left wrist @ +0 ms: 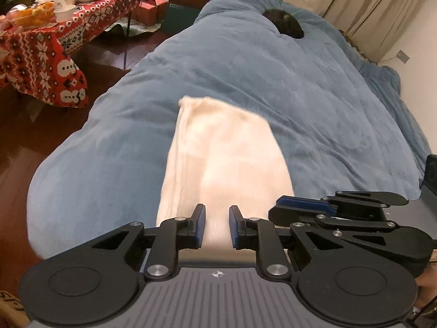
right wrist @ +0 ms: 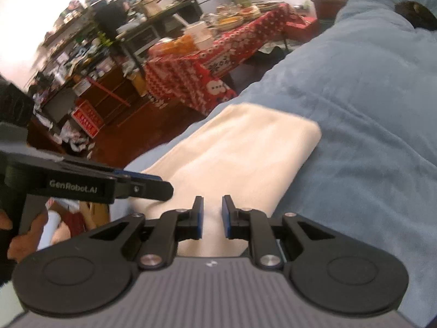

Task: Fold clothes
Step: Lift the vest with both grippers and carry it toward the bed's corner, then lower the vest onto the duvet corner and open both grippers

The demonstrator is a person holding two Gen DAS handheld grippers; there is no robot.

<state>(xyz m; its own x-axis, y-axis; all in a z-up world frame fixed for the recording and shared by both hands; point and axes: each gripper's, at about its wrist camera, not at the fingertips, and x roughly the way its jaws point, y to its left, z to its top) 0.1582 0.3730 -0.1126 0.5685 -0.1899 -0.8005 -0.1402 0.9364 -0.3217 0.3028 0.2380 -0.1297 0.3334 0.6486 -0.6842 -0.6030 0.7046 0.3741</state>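
Note:
A cream garment (left wrist: 224, 150), folded into a long narrow strip, lies on the blue duvet (left wrist: 245, 68) and runs away from me. Its near end rises into my left gripper (left wrist: 217, 210), whose blue-padded jaws are shut on the cloth. Just to the right, side-on, is my right gripper (left wrist: 277, 208). In the right wrist view the same garment (right wrist: 245, 147) stretches ahead, and my right gripper (right wrist: 212, 201) is shut on its near edge. There my left gripper (right wrist: 169, 190) comes in from the left, beside the same edge. The far end of the garment rests flat on the bed.
A black rounded thing (left wrist: 284, 23) lies far up the bed. A table under a red patterned cloth (left wrist: 41, 49) with dishes stands left of the bed. Cluttered shelves (right wrist: 95, 54) are beyond it. Dark wooden floor (left wrist: 16, 150) lies between. Curtains (left wrist: 368, 8) hang on the right.

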